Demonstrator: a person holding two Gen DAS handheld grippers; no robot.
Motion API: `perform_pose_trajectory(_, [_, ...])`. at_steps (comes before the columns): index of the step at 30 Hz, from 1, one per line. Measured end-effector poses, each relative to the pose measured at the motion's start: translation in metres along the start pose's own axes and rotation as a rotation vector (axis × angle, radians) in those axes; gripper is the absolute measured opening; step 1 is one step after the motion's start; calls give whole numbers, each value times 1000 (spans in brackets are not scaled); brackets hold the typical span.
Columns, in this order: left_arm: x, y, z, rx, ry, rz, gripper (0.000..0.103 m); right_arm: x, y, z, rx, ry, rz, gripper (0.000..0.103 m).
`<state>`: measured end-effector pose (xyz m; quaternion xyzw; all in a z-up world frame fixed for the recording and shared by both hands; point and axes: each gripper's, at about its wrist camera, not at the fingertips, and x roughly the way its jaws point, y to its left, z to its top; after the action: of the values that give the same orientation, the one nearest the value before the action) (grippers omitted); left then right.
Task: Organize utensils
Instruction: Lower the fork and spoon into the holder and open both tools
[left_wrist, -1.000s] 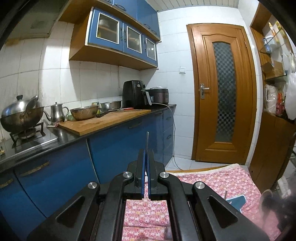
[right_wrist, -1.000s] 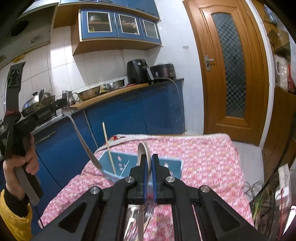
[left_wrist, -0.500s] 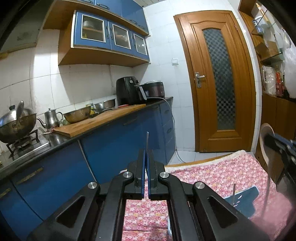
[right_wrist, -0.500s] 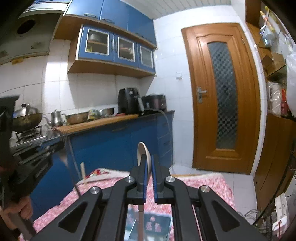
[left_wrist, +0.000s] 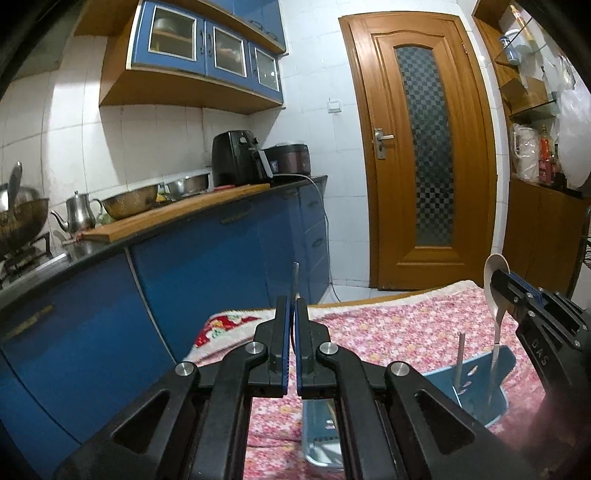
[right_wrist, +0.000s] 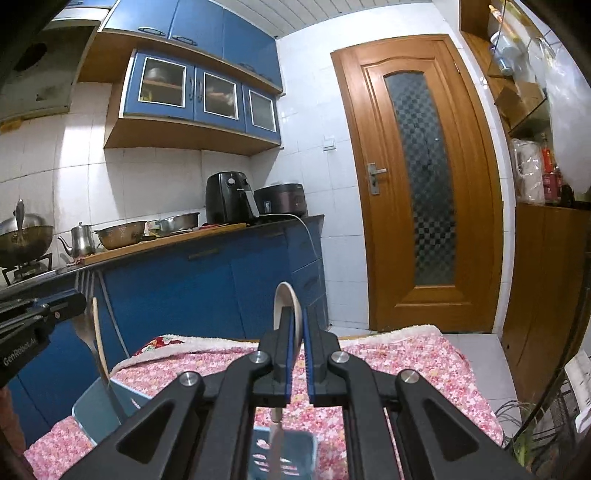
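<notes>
My left gripper is shut on a metal fork, seen edge-on and sticking up past the fingertips. In the right wrist view the left gripper comes in from the left, the fork hanging from it into a blue utensil holder. My right gripper is shut on a spoon, bowl up, handle pointing down over the holder. From the left wrist view, the right gripper holds that spoon above the holder, where a metal handle stands.
The holder sits on a table under a pink flowered cloth. A wooden chopstick stands in the holder beside the fork. Blue kitchen cabinets run along the left; a wooden door is behind. A cutting board, bowls and appliances are on the counter.
Both grippers have sunk toward the blue holder, utensils still gripped. The right gripper with its spoon has come into the left wrist view, and the right view has tilted up.
</notes>
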<state>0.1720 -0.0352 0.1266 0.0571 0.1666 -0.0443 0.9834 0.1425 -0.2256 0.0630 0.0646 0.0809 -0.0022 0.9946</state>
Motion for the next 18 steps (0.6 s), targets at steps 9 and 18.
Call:
perform_pose_trajectory(9, [-2,-3,-8,-29,-4,-29,1,-6,11,-8,-61,42,71,7])
perform_pose_trajectory(18, [-10,-1,-7,-66,19,-76,32,-13,14,-10,-38,88,151,33])
